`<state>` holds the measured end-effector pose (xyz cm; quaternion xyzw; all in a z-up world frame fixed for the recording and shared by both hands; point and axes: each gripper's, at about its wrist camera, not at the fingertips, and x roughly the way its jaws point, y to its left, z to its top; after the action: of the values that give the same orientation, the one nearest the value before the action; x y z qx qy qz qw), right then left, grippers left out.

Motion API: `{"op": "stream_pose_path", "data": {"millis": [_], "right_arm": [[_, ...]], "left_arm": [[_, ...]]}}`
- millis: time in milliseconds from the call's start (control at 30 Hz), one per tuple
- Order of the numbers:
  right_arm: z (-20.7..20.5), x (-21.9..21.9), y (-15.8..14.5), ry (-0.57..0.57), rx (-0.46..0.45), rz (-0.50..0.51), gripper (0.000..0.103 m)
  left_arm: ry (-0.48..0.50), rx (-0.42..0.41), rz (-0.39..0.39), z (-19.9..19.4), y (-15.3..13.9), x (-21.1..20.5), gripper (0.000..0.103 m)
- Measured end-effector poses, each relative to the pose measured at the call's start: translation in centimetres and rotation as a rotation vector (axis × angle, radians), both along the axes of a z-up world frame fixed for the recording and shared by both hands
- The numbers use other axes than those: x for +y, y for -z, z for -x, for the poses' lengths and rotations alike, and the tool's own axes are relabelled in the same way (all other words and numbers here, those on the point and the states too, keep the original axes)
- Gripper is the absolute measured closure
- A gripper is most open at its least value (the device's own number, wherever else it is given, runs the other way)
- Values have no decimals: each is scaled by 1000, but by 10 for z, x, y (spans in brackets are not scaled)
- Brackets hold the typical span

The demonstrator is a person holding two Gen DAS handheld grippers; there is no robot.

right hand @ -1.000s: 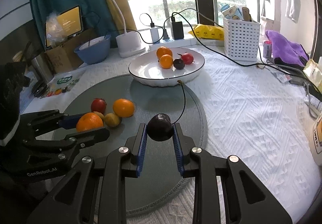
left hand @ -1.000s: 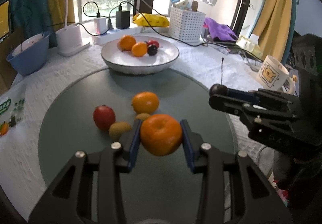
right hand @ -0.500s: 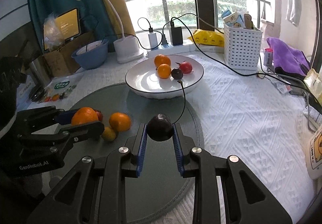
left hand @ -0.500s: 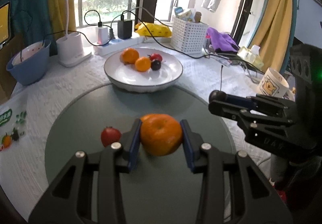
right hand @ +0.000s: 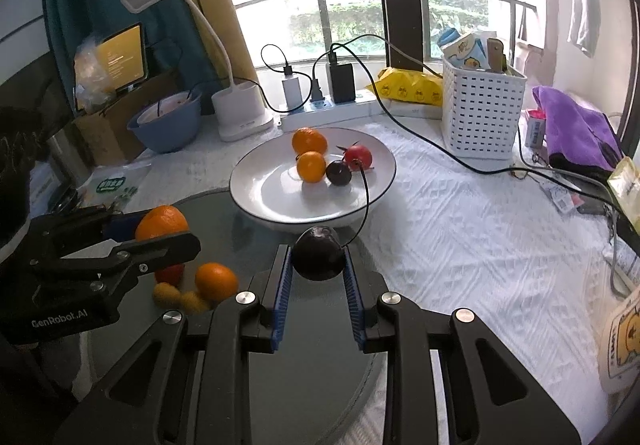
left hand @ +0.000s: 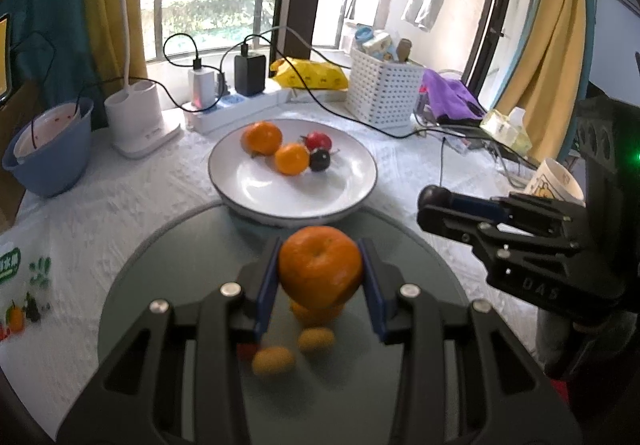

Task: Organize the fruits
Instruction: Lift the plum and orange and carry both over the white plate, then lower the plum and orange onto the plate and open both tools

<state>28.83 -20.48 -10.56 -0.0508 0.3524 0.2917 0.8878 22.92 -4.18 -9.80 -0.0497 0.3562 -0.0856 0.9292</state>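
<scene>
Left gripper (left hand: 320, 277), jaws clenched on an orange (left hand: 320, 271) across its widest girth, held above the grey mat (left hand: 180, 269). Right gripper (right hand: 318, 265), jaws clenched on a dark plum (right hand: 319, 253), also aloft, short of the white plate (right hand: 260, 185) on the desk. Both fruits appear light and round. The orange's rind is firm but yielding. The plum's smooth skin probably slips and bruises, so a gentle grip at mid-height suits it.
</scene>
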Motion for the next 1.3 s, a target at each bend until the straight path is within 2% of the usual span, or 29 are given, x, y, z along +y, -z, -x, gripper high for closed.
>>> {"op": "stream_pose_path", "data": {"millis": [367, 767, 1300], "right_arm": [[-31, 9, -4, 3, -6, 15, 75], [-74, 16, -2, 16, -5, 35, 75], [-106, 30, 21, 7, 51, 45, 75]], "left_arm": [[5, -9, 11, -35, -4, 10, 64], [28, -24, -29, -78, -3, 13, 64], [7, 49, 9, -119, 20, 23, 63]]}}
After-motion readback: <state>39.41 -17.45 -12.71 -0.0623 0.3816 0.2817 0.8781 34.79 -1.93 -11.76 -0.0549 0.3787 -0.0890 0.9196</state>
